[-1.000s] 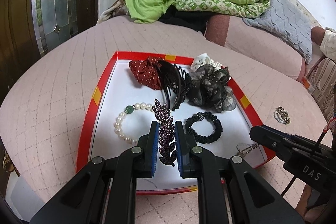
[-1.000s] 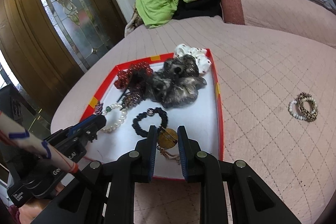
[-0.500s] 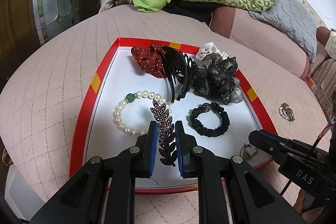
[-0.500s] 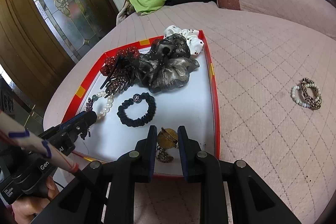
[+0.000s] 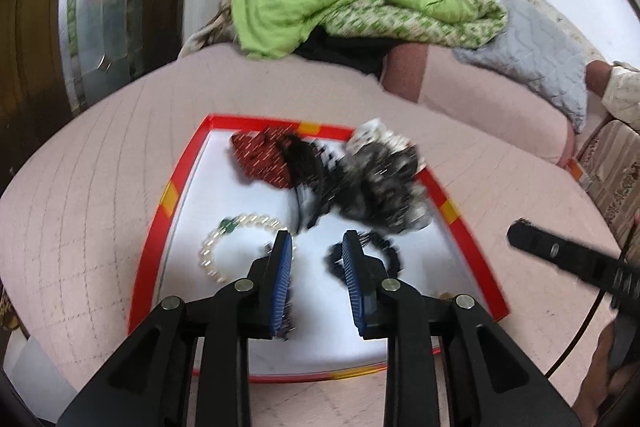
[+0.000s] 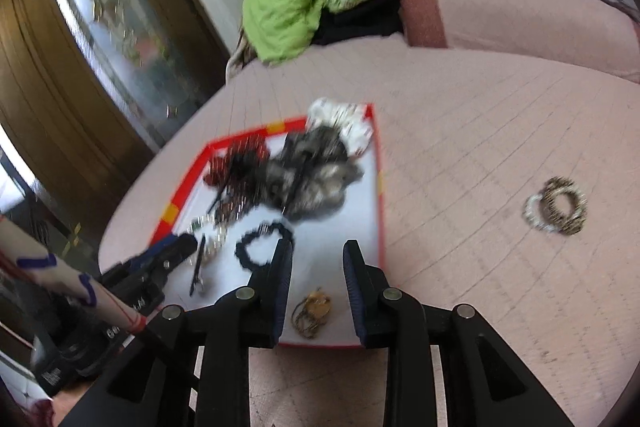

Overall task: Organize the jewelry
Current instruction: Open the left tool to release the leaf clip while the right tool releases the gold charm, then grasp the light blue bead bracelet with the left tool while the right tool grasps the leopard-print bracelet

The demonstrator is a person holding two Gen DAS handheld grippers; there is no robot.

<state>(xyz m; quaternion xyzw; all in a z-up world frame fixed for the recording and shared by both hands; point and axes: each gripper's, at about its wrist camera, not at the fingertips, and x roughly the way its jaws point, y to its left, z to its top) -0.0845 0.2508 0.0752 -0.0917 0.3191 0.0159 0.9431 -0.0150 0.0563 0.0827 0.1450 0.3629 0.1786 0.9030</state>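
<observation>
Both pieces let go into the tray

The gold brooch (image 6: 312, 311) lies at the red tray's (image 6: 379, 195) six o'clock edge between my right fingers (image 6: 316, 267), which have just spread apart; my left fingers (image 5: 316, 263) have likewise just opened off the leaf hair clip (image 5: 286, 323), so both rest sorted inside.

Your left gripper (image 5: 316, 283) has just been opening its jaws. Before, it squeezed the sparkly leaf hair clip (image 5: 286, 323). Now the clip lies on the white floor of the red tray (image 5: 176, 195), mostly hidden behind the left finger, and the pads do not press it. Your right gripper (image 6: 316, 291) has just been opening too. It let go of the gold brooch (image 6: 314, 311), which now lies in the tray between the wider fingers.
</observation>
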